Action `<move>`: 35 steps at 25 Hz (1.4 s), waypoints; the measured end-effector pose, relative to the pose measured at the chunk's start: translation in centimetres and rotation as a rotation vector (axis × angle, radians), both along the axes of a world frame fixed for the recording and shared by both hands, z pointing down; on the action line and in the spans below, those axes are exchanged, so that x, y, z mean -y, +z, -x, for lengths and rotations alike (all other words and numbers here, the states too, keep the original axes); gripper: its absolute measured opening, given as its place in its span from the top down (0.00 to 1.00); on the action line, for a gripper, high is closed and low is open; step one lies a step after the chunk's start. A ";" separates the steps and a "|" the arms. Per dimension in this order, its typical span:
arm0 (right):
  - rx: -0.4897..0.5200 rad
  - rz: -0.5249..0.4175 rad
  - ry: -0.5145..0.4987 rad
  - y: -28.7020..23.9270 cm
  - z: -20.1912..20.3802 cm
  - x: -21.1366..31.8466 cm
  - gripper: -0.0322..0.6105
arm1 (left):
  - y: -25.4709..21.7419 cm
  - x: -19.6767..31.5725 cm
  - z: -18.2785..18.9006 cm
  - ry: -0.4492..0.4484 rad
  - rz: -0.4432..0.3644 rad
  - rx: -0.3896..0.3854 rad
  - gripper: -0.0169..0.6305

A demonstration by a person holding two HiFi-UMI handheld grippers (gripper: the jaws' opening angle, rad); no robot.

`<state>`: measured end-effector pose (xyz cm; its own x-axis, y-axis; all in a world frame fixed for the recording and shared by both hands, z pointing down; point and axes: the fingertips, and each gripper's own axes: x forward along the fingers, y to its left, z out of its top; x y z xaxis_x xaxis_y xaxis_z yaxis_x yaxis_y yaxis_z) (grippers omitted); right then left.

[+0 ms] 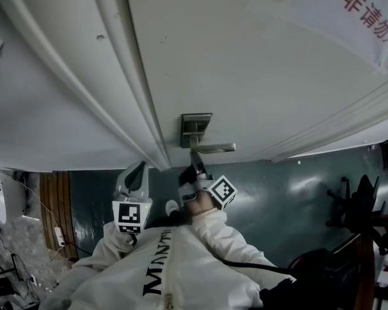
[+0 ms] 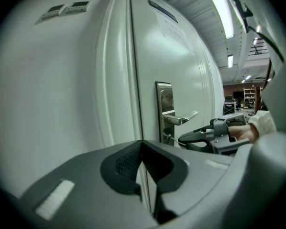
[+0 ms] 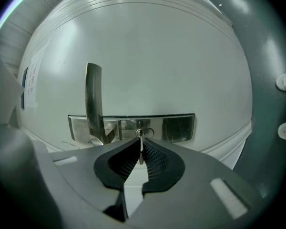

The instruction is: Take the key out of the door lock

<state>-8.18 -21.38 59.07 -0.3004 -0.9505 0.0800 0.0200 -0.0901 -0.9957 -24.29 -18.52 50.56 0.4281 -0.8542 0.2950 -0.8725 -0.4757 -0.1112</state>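
White door (image 1: 246,57), right gripper (image 3: 140,155) outstretched — clamped on key (image 3: 141,140) in lock (image 3: 178,127); left gripper (image 2: 142,151) closed, held low.

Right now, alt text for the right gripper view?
The right gripper pinches a key that sits in the lock of a metal plate on a white door. A lever handle stands left of it.

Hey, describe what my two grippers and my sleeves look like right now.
Both grippers are grey plastic: the left gripper and right gripper each carry a cube with black-and-white square markers. Their jaws have black, cross-hatched pads set in a dark wedge-shaped recess. The sleeves are white; the garment bears dark lettering.
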 end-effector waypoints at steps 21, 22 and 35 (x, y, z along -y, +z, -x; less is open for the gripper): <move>-0.007 -0.040 -0.048 -0.6 0.9 -2.6 0.92 | 0.6 0.5 -0.6 0.011 0.010 -0.007 0.97; -0.023 -0.051 -0.051 -0.9 0.7 -2.6 0.91 | 0.6 0.5 -0.7 0.014 0.010 -0.007 0.97; -0.506 -0.111 -0.150 -2.6 -0.8 -3.5 0.92 | 0.6 0.4 -2.0 0.023 0.012 -0.014 0.97</move>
<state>-7.39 -17.88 56.44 -0.3832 -0.9113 0.1508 -0.4694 0.0515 -0.8815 -22.33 -18.90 51.19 0.4516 -0.8405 0.2994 -0.8629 -0.4968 -0.0931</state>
